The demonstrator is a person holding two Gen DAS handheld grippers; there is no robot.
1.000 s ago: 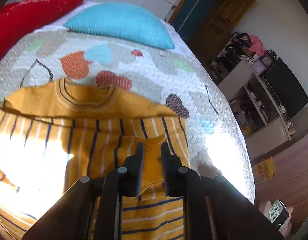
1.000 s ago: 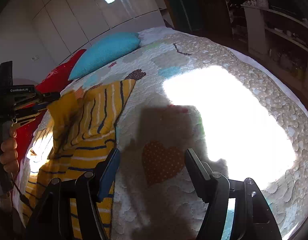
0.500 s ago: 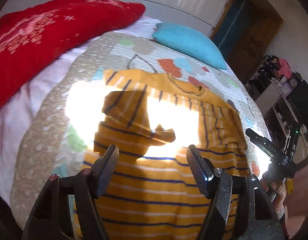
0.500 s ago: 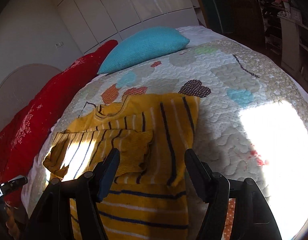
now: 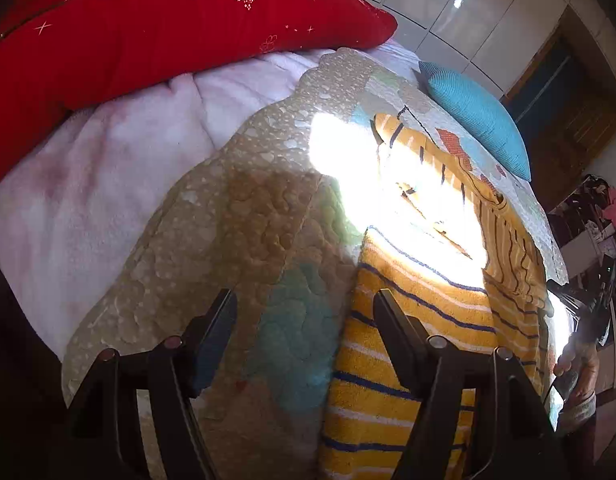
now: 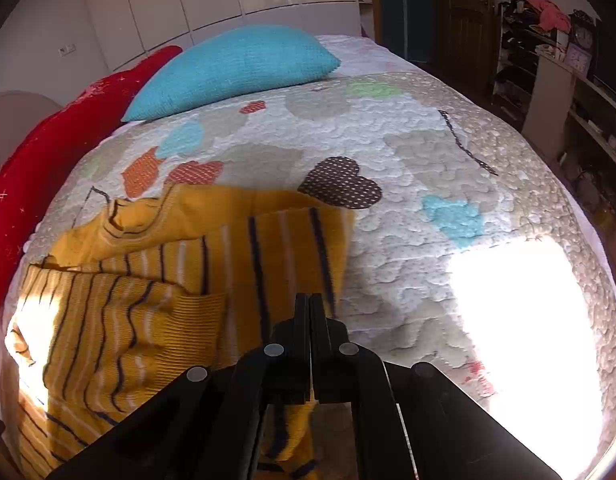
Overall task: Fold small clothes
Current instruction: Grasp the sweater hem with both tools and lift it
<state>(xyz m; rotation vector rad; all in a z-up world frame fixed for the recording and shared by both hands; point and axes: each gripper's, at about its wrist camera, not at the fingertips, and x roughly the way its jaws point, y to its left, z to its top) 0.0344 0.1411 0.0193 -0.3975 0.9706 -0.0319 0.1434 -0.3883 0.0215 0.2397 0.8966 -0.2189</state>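
A yellow sweater with navy and white stripes (image 6: 155, 280) lies flat on the quilted bedspread (image 6: 408, 200), both sleeves folded in over its body. In the left wrist view the sweater (image 5: 408, 320) lies to the right. My left gripper (image 5: 303, 312) is open and empty, low over the bedspread at the sweater's left edge. My right gripper (image 6: 310, 312) has its jaws pressed together at the sweater's right side edge; whether cloth is pinched between them is hidden.
A red pillow (image 5: 127, 32) and a blue pillow (image 6: 235, 68) lie at the head of the bed. A pink blanket (image 5: 107, 168) shows past the quilt's edge. Shelves with clutter (image 6: 548, 40) stand along the right wall. Bright sun patches (image 6: 528, 320) fall on the quilt.
My left gripper let go of the sleeve, opened and moved left to the sweater's edge. My right gripper moved onto the sweater's right edge and closed.
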